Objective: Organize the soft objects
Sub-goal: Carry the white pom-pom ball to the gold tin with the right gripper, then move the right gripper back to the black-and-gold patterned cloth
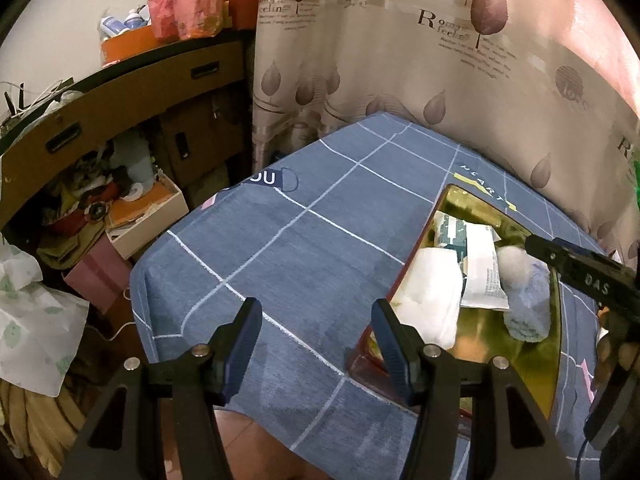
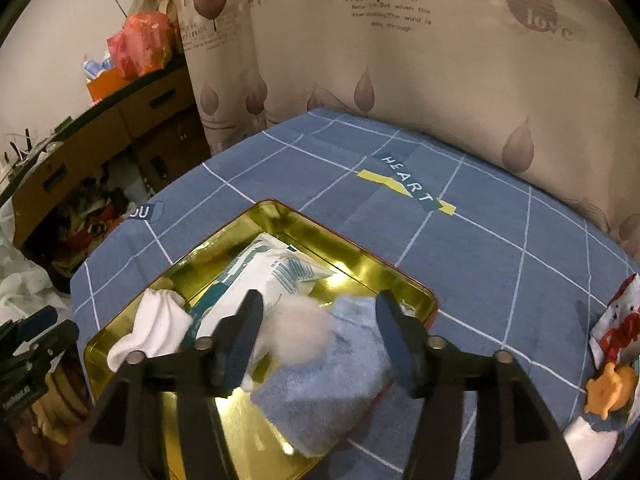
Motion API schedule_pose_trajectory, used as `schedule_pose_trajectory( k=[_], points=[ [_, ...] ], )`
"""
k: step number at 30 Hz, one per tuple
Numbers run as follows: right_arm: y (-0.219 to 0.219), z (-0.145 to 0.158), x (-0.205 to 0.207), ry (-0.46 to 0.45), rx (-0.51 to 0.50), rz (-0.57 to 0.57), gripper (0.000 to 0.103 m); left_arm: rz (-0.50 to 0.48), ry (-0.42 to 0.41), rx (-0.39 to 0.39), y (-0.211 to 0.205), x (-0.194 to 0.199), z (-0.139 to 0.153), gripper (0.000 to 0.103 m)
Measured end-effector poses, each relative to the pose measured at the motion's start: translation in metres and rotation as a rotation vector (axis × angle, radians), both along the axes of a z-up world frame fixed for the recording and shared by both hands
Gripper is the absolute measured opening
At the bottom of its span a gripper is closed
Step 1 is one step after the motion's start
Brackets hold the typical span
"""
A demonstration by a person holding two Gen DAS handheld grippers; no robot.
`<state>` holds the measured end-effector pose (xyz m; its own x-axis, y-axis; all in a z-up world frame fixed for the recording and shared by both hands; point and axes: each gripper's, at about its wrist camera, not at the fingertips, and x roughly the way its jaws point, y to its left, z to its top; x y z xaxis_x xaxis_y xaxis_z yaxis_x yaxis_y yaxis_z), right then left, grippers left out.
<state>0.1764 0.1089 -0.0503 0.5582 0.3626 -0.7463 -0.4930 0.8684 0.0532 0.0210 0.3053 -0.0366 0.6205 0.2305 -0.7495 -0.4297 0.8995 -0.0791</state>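
- Gold-lined metal tray (image 2: 362, 258) with a red outer rim sits on a tabletop (image 2: 480, 240) covered by a blue cloth with a white grid and the word "HEART".
- Right gripper (image 2: 316, 334): jaws spread, nothing pressed between them. No earlier view is given to compare.
- Directly ahead of the right jaws, between the two fingers as seen from the right wrist, lies a pale fluffy pompom (image 2: 298, 334); it rests on a light blue towel (image 2: 320, 388) and no pad touches it as far as can be told.
- The light blue towel lies in the near right part of the tray, below and just ahead of the right jaws; its edge appears to hang over the tray rim.
- Left of the right jaws, a white folded cloth (image 2: 152, 330) lies against the tray's left wall.
- Beyond the right jaws, toward the tray's far corner, lies a white packet with teal printing (image 2: 264, 276), partly under the pompom.
- Left gripper (image 1: 316, 344): jaws spread and empty, hanging over bare blue cloth just left of the tray's near corner; the right-hand finger of this gripper overlaps the tray rim in the left wrist view.
- From the left wrist, the right gripper's black body enters from the right edge, its tip over the pompom and towel.
- To the far right of the right jaws, on the tabletop outside the tray, lie an orange soft toy (image 2: 610, 386) and a red-and-white printed bag (image 2: 618, 328).
- A leaf-patterned curtain (image 2: 440, 80) hangs behind the tabletop.
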Motion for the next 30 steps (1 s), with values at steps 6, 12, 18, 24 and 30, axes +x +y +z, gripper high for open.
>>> schedule_pose_trajectory(
  k=[6,12,18,24,30],
  points=[
    [-0.035,-0.003,-0.026,-0.002,0.045,-0.030,0.057,-0.032,0.010,-0.010,-0.006,0.003,-0.002,0.058],
    [-0.093,-0.002,-0.058,-0.001,0.089,-0.104,0.057,-0.044,0.019,0.013,-0.011,0.003,-0.004,0.058],
    [-0.167,0.002,-0.076,-0.033,0.081,-0.238,0.057,-0.048,0.028,0.030,-0.014,0.003,-0.005,0.058],
    [-0.253,-0.010,-0.080,-0.030,0.032,-0.431,0.057,-0.048,0.034,0.044,-0.015,0.004,-0.007,0.058],
    [-0.322,-0.029,-0.079,0.014,-0.001,-0.592,0.057,-0.059,0.037,0.070,-0.020,0.004,-0.009,0.058]
  ],
)
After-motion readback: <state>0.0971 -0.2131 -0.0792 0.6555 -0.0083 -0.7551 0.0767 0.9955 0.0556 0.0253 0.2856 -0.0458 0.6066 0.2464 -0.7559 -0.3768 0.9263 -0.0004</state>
